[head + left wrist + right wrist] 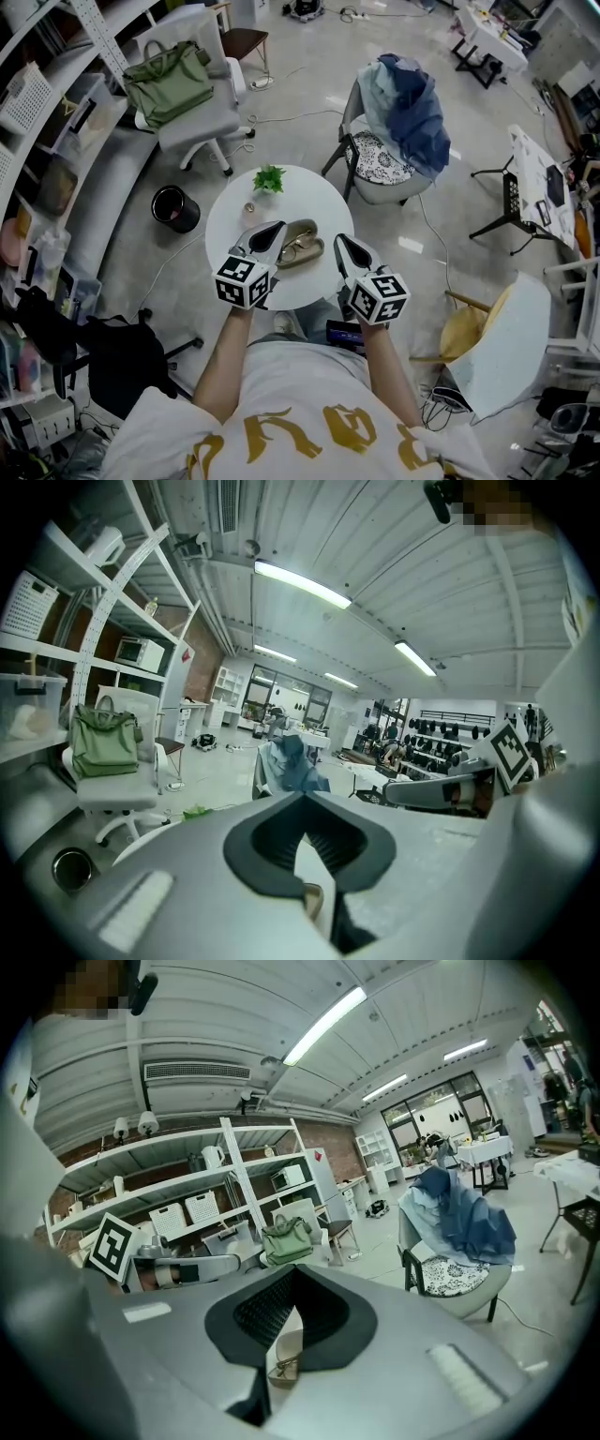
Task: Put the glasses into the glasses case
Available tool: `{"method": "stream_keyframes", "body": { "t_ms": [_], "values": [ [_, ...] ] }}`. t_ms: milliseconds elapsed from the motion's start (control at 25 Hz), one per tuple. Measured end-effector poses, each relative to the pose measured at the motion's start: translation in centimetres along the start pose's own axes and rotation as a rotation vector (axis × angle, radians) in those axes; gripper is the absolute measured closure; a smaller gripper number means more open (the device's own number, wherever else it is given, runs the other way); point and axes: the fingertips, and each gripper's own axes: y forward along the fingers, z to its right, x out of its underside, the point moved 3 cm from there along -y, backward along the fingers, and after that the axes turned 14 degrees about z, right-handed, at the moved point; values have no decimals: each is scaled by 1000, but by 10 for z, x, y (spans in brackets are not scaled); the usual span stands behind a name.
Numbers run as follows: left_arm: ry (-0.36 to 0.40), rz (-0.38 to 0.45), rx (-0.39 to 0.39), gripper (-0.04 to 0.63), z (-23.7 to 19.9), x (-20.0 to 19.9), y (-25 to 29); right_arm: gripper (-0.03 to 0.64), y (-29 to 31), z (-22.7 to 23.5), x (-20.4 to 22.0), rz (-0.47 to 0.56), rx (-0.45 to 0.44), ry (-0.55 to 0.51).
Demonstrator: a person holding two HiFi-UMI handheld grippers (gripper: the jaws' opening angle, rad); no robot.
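An open tan glasses case [302, 246] lies on the round white table [234, 220], and the glasses [294, 249] rest in its near half. My left gripper [269, 232] is shut and empty, its tip right at the case's left end. To the right of the case, my right gripper [343, 246] is also shut and holds nothing. In the left gripper view the jaws [302, 799] meet at the tip, and a bit of the case [312, 898] shows below them. Under the closed jaws [295, 1271] in the right gripper view I see the case and glasses [281, 1365].
A small green plant [269, 178] and a small pale object [249, 209] stand at the table's far side. Round the table are a grey chair with a green bag [169, 80], a chair draped in blue clothes [408, 117], a black bin [175, 208], and shelves at the left.
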Motion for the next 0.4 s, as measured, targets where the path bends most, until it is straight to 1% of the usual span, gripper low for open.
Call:
{"method": "stream_keyframes", "body": {
  "t_ms": [200,400],
  "values": [
    [-11,-5,0,595,-1,3,-2,595,2,-5,0,7,-20,11],
    [-4,-9,4,595,-3,3,-1,595,5,-4,0,-1,-34,19]
  ]
}}
